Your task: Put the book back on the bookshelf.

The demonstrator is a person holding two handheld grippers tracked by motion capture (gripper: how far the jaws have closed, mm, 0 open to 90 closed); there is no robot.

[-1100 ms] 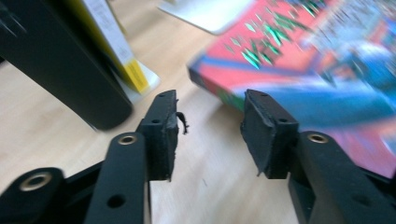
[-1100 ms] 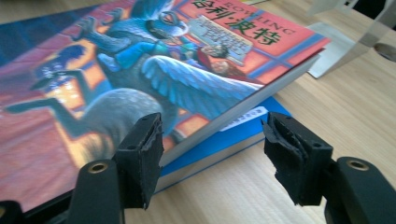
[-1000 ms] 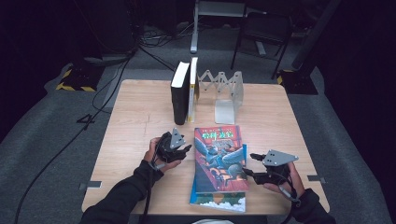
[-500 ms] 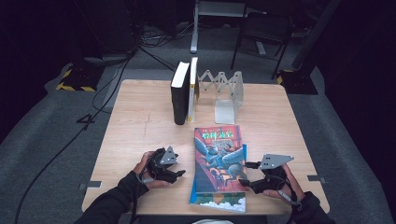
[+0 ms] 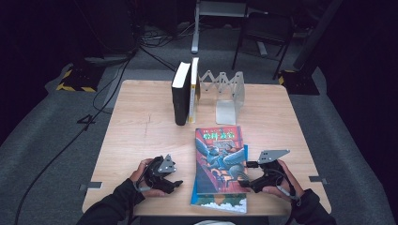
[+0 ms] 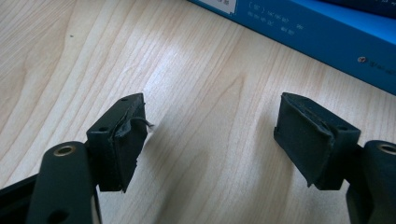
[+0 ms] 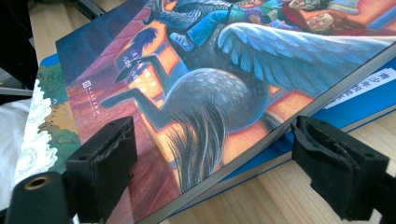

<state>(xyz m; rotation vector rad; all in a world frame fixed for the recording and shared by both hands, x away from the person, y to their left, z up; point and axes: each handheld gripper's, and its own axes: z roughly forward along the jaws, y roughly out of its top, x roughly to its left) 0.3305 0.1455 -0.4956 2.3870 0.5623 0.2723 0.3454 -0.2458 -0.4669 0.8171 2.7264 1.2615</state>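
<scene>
A colourful book (image 5: 220, 157) with a winged creature on its cover lies flat on a blue-spined book (image 5: 218, 201) near the table's front. My right gripper (image 5: 246, 174) is at their right edge. In the right gripper view the right gripper (image 7: 215, 158) is open, its jaws have just been opening, and the top book's (image 7: 224, 70) edge lies between the pads without touching them. My left gripper (image 5: 174, 180) rests left of the books. In the left gripper view the left gripper (image 6: 210, 135) has also just been opening, over bare wood, with the blue book (image 6: 317, 32) ahead.
A black book (image 5: 180, 96) and a pale yellow-edged book (image 5: 193, 89) stand upright at the back of the wooden table (image 5: 141, 126). A folding metal bookend (image 5: 227, 96) is beside them. Chairs and cables lie on the floor beyond.
My left gripper has moved from the top book's left edge toward the near table edge, and lower. Both grippers' jaws stand wider. The right hand has stayed in place.
</scene>
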